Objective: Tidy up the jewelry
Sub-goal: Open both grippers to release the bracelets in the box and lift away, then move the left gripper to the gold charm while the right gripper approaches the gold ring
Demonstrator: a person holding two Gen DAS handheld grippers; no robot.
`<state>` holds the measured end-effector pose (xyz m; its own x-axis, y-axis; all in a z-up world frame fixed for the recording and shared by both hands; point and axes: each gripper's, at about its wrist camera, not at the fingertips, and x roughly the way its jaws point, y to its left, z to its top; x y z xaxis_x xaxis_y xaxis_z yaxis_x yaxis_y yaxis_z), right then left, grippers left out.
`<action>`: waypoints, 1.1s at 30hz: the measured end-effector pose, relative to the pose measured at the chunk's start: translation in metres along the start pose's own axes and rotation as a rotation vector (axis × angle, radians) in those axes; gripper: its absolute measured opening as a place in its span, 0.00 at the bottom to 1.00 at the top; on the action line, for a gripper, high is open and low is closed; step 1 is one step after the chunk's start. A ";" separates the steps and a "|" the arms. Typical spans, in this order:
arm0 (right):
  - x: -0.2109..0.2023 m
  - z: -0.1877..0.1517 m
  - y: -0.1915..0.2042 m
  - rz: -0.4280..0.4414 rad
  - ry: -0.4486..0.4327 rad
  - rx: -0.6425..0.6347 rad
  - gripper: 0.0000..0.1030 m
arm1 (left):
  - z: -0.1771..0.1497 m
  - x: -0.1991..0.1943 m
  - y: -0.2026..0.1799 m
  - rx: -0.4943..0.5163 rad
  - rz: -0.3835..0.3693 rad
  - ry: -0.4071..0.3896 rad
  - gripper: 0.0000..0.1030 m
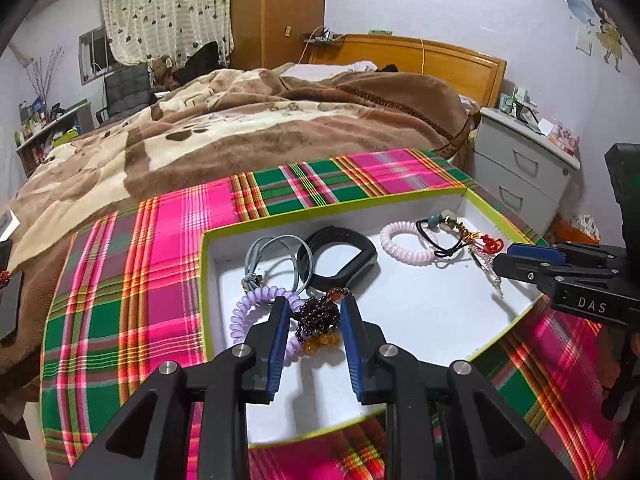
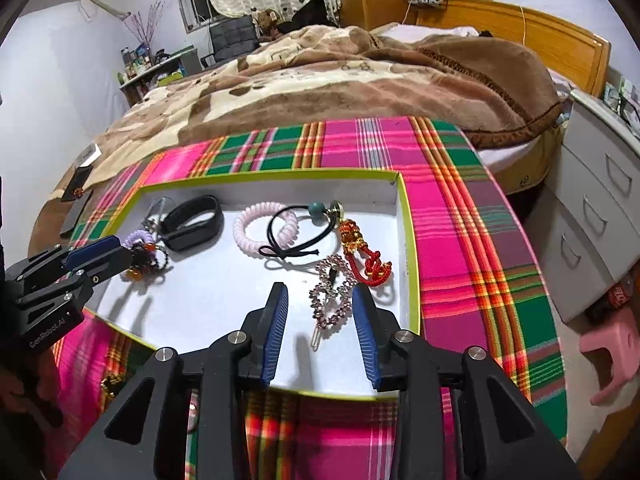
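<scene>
A white tray with a lime rim (image 1: 208, 280) (image 2: 410, 240) lies on a plaid cloth and holds jewelry. My left gripper (image 1: 314, 308) (image 2: 120, 256) is open, its fingers either side of a dark red bead bracelet with amber beads (image 1: 320, 316) (image 2: 148, 260), over a lilac coil hair tie (image 1: 256, 312). My right gripper (image 2: 320, 292) (image 1: 516, 254) is open, its tips around a crystal hair clip (image 2: 332, 296). Also in the tray are a black wristband (image 1: 344, 252) (image 2: 192, 222), a pink coil tie (image 1: 404, 244) (image 2: 264, 228), a black elastic with beads (image 2: 296, 236) and a red knot charm (image 2: 368, 260).
A grey cord loop (image 1: 276, 256) lies at the tray's far left. The plaid cloth (image 1: 160, 240) (image 2: 460, 200) covers the table in front of a bed with a brown blanket (image 1: 240, 120). A grey drawer unit (image 2: 600, 200) and a pink stool (image 2: 612, 352) stand to the right.
</scene>
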<state>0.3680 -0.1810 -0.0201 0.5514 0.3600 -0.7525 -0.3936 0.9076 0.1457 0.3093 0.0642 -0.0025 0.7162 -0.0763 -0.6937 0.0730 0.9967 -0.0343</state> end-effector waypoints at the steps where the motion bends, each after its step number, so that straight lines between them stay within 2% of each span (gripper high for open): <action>1: -0.004 -0.001 0.002 0.000 -0.009 -0.002 0.34 | -0.001 -0.004 0.000 -0.001 0.001 -0.006 0.25; 9: -0.047 -0.022 0.017 0.020 -0.093 -0.001 0.34 | -0.014 -0.049 -0.009 -0.005 0.012 -0.081 0.25; 16: -0.087 -0.060 0.035 0.034 -0.146 -0.013 0.34 | -0.047 -0.094 -0.024 -0.038 0.006 -0.135 0.25; 22: -0.112 -0.100 0.045 0.038 -0.163 -0.015 0.34 | -0.080 -0.118 -0.035 -0.062 0.004 -0.132 0.25; 33: -0.145 -0.148 0.052 0.043 -0.176 0.003 0.34 | -0.128 -0.160 -0.053 -0.065 0.016 -0.133 0.25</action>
<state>0.1585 -0.2176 0.0015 0.6546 0.4303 -0.6215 -0.4178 0.8911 0.1770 0.1023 0.0265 0.0178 0.8028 -0.0590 -0.5934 0.0189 0.9971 -0.0736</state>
